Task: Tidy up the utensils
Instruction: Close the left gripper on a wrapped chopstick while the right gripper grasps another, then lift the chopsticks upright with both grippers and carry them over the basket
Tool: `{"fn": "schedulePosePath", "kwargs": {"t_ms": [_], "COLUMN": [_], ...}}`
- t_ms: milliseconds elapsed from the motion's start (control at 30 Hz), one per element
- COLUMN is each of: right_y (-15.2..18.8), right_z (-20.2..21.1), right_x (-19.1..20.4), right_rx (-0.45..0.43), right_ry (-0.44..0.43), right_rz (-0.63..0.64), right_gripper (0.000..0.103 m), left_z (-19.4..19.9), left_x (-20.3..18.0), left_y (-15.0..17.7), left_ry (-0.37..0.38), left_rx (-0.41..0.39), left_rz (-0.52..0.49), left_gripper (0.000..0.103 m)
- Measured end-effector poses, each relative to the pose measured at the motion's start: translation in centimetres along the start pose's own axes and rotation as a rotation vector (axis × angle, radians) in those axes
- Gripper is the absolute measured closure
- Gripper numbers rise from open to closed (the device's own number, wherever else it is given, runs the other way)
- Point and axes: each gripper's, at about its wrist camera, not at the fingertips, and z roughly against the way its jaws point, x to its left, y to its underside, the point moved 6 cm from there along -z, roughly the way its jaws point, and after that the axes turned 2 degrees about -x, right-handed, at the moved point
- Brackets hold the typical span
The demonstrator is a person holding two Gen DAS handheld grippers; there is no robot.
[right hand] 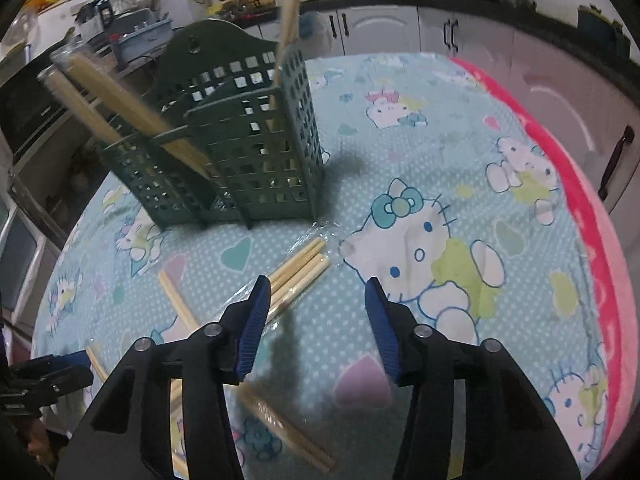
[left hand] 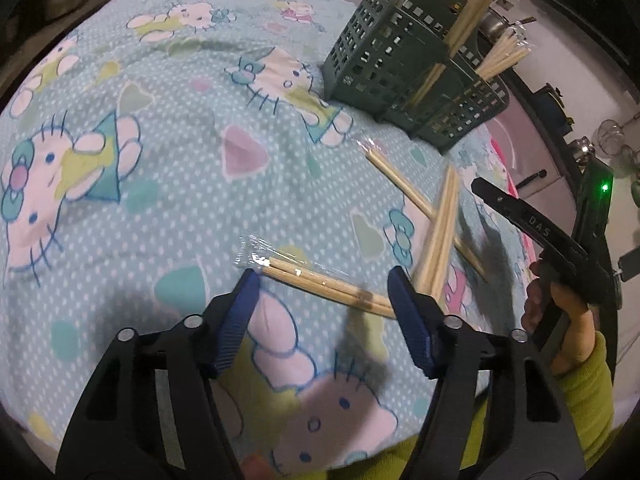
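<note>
A dark green slotted holder (left hand: 400,72) (right hand: 224,152) stands on the cloth, and several bamboo chopsticks lean in its compartments. In the left wrist view my left gripper (left hand: 324,284) is open low over a plastic-wrapped chopstick pair (left hand: 328,286), which lies across the gap between its blue pads. Two more pairs (left hand: 440,232) lie crossed to the right. My right gripper (right hand: 316,296) is open above the cloth. A wrapped bundle of chopsticks (right hand: 298,268) lies just past its left fingertip, and nothing is between its pads. Another wrapped pair (right hand: 288,428) lies under it.
The round table has a teal cartoon-cat cloth (left hand: 160,160) with a pink edge (right hand: 600,280) at the right. A hand in a green sleeve (left hand: 568,320) holds the right gripper's body. Kitchen counters, cabinets (right hand: 400,28) and pots ring the table.
</note>
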Motion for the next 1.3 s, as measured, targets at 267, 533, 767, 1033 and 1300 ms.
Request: {"fn": "schedulePosePath", "kwargs": {"t_ms": [267,533,767,1033,1300], "right_y": [-1.2,-1.8,-1.8,-2.5,-2.2], "right_z": [-2.5,-3.8,-3.0,-0.1,-1.9], "right_x": [-1.1,-2.0,-2.6,-2.8,-3.3], "right_rx": [0.037,0.045,0.012,-0.058,0.016], "right_ry": [-0.003,-0.022,-0.008,-0.018,-0.058], "right_rz": [-0.064,-0.101,-0.115,-0.109,-0.131], "right_gripper": [0.073,0.097,0.102,0.102,0.096], "left_z": [-1.3,-2.3,-2.6,-2.4,-1.3], "left_x": [-0.1,-0.1,0.5,1.9,2.1], "left_y": [-2.0,-3.6,-4.5,-5.3,-5.6], "left_ry": [-0.042,-0.081,-0.106,-0.039,0.016], "left_rx": [-0.027,-0.051,-0.065,-0.062,-0.079], "left_rz": [-0.003,-0.021,-0.033,0.02,0.03], "left_gripper": [0.058,0.065,0.082,0.099,0.102]}}
